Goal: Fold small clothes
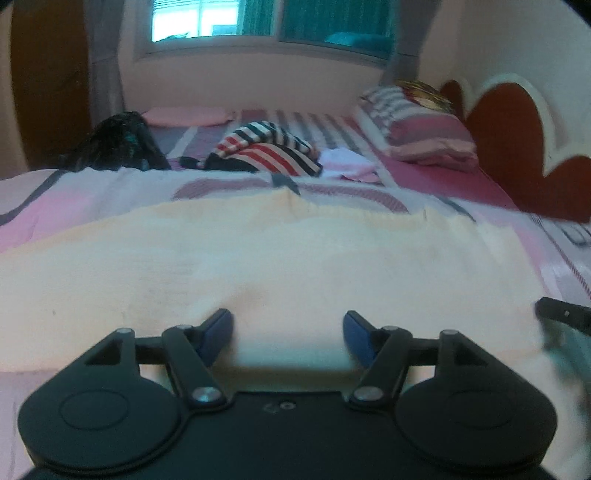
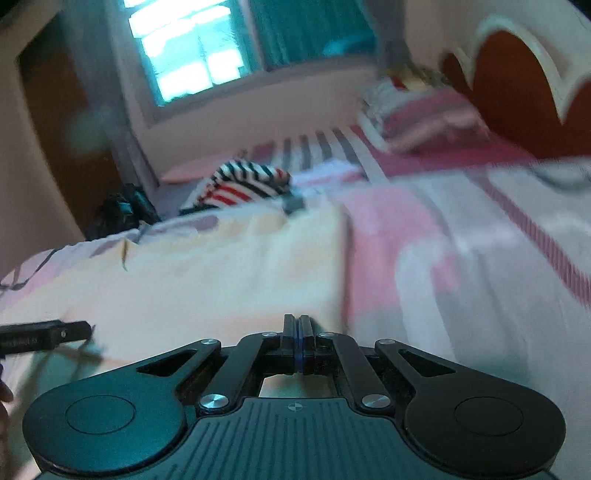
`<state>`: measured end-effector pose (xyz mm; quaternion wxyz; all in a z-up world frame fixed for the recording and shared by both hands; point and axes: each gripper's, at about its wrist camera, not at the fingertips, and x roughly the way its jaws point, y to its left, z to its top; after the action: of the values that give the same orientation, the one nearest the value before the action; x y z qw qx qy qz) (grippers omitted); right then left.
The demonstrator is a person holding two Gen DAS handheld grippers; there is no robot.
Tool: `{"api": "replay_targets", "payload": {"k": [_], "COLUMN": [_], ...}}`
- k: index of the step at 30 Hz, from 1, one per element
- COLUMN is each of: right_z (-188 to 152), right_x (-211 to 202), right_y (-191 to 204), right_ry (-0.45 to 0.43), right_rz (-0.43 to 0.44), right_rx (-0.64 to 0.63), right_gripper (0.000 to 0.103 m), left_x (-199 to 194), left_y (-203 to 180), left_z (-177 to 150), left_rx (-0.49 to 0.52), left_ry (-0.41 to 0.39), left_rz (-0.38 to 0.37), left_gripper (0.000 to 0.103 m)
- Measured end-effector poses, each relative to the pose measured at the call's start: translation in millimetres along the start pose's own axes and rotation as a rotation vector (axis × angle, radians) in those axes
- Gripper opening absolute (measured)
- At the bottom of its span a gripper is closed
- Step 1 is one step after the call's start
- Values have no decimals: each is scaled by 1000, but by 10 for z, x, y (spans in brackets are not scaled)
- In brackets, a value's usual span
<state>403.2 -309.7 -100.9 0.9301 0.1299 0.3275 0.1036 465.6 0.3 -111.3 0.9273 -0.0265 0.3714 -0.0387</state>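
A cream cloth (image 1: pixel 258 258) lies flat on the pink patterned bed cover (image 1: pixel 74 199). Just above its near part, my left gripper (image 1: pixel 288 328) stands open, with its blue pads (image 1: pixel 218 332) apart and nothing pinched. In the right wrist view the same cream cloth (image 2: pixel 207 280) fills the left half. My right gripper (image 2: pixel 299 325) is shut over the cloth's right edge, pads together, and no cloth shows between them. A black part of the right gripper shows at the right edge of the left wrist view. A black part of the left gripper shows at the left edge of the right wrist view.
Farther back on the bed lie a heap of red, white and dark striped clothes (image 1: pixel 266 147), a small pale pink garment (image 1: pixel 347 166) and a black bundle (image 1: pixel 118 144). Striped pillows (image 1: pixel 417 125) rest against a red and white headboard (image 1: pixel 517 140). A window (image 1: pixel 229 18) is behind.
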Motion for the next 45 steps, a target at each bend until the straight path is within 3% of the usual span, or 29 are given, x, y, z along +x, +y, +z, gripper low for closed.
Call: {"api": "replay_targets", "payload": {"k": [4, 10, 12, 15, 17, 19, 26, 37, 45], "right_z": [185, 223, 232, 435, 547, 586, 530, 343, 82], "right_x": [285, 814, 829, 837, 911, 965, 860, 489, 225], "right_y": [370, 816, 716, 176, -187, -377, -325, -62, 51], "right_ry": [2, 114, 104, 46, 43, 58, 56, 124, 148], "right_rz": [104, 214, 195, -5, -80, -51, -89, -126, -144], "right_rx": [-51, -186, -216, -103, -11, 32, 28, -61, -128], "right_gripper": [0, 0, 0, 0, 0, 0, 0, 0, 0], "left_x": [148, 349, 352, 346, 327, 318, 277, 77, -29], "left_y": [-185, -236, -56, 295, 384, 342, 292, 402, 484], "left_z": [202, 232, 226, 204, 184, 169, 204, 34, -23], "left_rx": [46, 109, 98, 60, 60, 85, 90, 87, 70], "left_ry": [1, 20, 14, 4, -7, -15, -1, 11, 46], "left_rz": [-9, 1, 24, 56, 39, 52, 75, 86, 76], "left_gripper": [67, 70, 70, 71, 72, 71, 73, 73, 79]}}
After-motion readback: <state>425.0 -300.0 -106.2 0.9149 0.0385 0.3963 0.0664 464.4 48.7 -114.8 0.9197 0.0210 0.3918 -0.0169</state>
